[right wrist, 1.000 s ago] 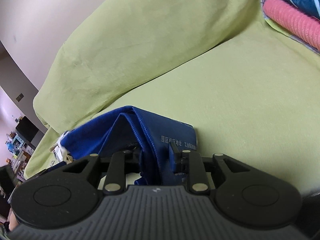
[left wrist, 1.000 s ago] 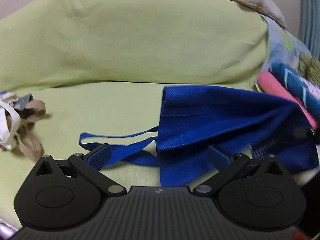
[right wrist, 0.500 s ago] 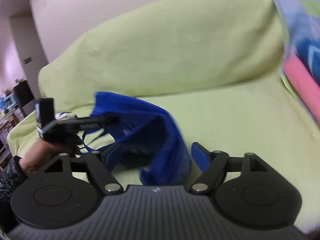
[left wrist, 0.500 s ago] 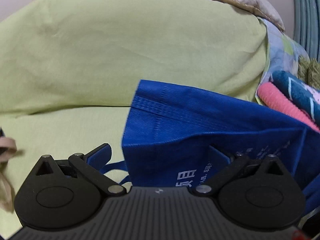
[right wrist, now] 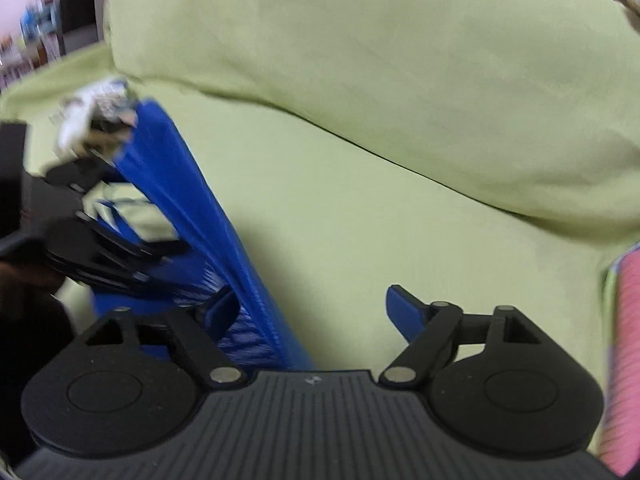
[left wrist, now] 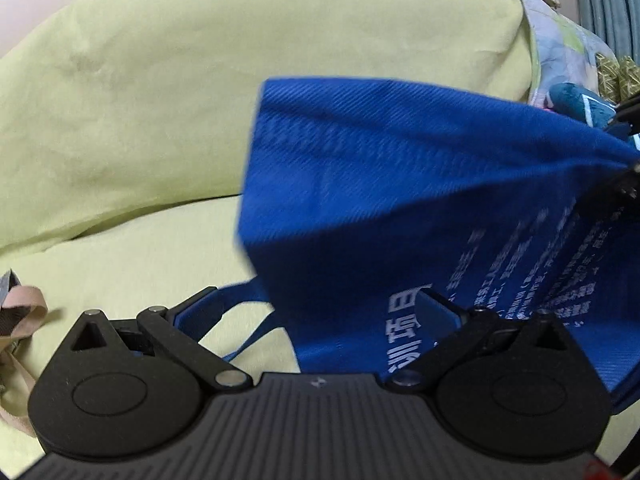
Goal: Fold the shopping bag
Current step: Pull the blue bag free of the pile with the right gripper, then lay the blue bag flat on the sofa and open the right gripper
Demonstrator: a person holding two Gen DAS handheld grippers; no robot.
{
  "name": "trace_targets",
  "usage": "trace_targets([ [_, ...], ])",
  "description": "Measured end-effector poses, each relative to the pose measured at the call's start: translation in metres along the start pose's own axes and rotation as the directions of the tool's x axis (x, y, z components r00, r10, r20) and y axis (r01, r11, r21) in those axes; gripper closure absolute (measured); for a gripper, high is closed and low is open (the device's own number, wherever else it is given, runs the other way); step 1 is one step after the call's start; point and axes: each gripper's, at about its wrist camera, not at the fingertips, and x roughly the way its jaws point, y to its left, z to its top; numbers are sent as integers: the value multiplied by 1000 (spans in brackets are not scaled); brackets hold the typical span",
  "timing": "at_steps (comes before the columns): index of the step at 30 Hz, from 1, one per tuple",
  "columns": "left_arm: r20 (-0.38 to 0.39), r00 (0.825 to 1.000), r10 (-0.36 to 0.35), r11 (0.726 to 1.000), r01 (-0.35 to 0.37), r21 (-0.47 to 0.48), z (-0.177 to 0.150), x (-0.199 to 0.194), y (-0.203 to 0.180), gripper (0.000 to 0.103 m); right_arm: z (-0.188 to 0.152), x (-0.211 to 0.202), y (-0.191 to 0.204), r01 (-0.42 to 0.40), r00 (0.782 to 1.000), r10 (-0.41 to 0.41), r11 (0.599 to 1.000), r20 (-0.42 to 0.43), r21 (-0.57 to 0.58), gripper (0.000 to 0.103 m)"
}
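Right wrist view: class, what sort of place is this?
Probably a home living room: a sofa under a green cover, shelves in a room behind, folded towels at the side.

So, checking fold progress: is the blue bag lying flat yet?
No. The blue shopping bag stands lifted off the green sofa cover, panel upright.

Green-covered sofa point(left wrist: 132, 256), blue bag point(left wrist: 400, 208), beige straps point(left wrist: 20, 316)

A home living room: a sofa point(right wrist: 360, 220) under a yellow-green cover fills both views, its back cushion point(left wrist: 200, 80) plump and creased; folded towels point(right wrist: 624, 360) and patterned cloth point(left wrist: 560, 40) pile at the seat's right edge, and blurred shelves with household clutter point(right wrist: 44, 36) stand beyond the sofa's left end
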Motion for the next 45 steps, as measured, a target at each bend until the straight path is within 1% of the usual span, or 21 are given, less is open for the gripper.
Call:
trace_targets([
  [2, -2, 1000, 1, 1000, -1, -3, -3, 1, 2, 1, -2, 2, -12, 11, 1000, -10, 999, -18, 40, 73],
  [5, 19, 1000, -19, 1000, 19, -3, -3, -8, -1, 1, -16, 5, -36, -2, 1000, 6, 984, -26, 176, 97],
  [8, 59, 997, -51, 999, 51, 1, -2, -27, -6, 1, -44, 2, -67, -57, 998, 58, 912, 10, 406, 100],
  [10, 85, 994, -69, 998, 69, 7, -1, -42, -11, 1, -66, -7, -85, -82, 997, 65, 830, 50, 551, 101],
  [12, 105, 989, -109, 994, 111, -15, 2, -57, -16, 1, -93, -17, -101, -103, 994, 56, 722, 90, 684, 100],
  [15, 128, 971, -203, 975, 213, -67, 11, -76, -25, 1, -126, -30, -103, -125, 991, 46, 633, 125, 764, 100],
  [18, 149, 945, -291, 943, 310, -126, 23, -93, -37, 1, -147, -41, -93, -128, 990, 32, 617, 137, 777, 100],
  [20, 147, 917, -370, 910, 390, -141, 33, -98, -46, 1, -152, -37, -80, -143, 988, 41, 601, 148, 787, 100],
  [24, 117, 853, -509, 848, 520, -102, 46, -108, -73, 1, -156, -34, -66, -157, 984, 28, 605, 176, 780, 100],
  [26, 78, 838, -541, 836, 545, -62, 50, -106, -91, 1, -155, -31, -64, -177, 980, 36, 620, 198, 764, 100],
  [28, 26, 843, -537, 843, 538, -7, 51, -101, -108, 1, -156, -30, -63, -205, 974, 52, 623, 222, 754, 100],
  [31, -52, 875, -482, 870, 485, 94, 47, -89, -124, 1, -159, -28, -65, -229, 968, 63, 613, 242, 756, 100],
  [34, -110, 916, -386, 890, 401, 215, 35, -81, -133, 1, -162, -28, -62, -223, 969, 61, 628, 239, 746, 100],
  [35, -122, 919, -374, 891, 393, 230, 32, -79, -133, 6, -164, -28, -62, -218, 970, 59, 636, 235, 740, 100],
  [36, -136, 918, -371, 889, 394, 235, 29, -75, -133, 19, -165, -28, -61, -212, 971, 57, 646, 230, 733, 100],
  [37, -154, 910, -384, 883, 411, 227, 28, -71, -133, 27, -166, -28, -60, -204, 973, 54, 658, 225, 724, 100],
  [38, -172, 902, -396, 878, 427, 218, 27, -66, -133, 42, -167, -28, -58, -198, 974, 52, 667, 219, 718, 100],
  [40, -200, 887, -417, 869, 454, 199, 24, -57, -130, 62, -171, -27, -57, -188, 976, 50, 674, 211, 714, 100],
  [41, -207, 886, -415, 872, 452, 190, 22, -53, -127, 78, -173, -26, -57, -188, 976, 49, 670, 210, 718, 100],
  [42, -205, 898, -389, 887, 426, 181, 20, -50, -122, 83, -175, -26, -58, -185, 977, 46, 664, 208, 724, 100],
  [45, -198, 932, -305, 933, 334, 136, 13, -44, -99, 87, -182, -27, -63, -168, 980, 29, 655, 197, 736, 100],
])
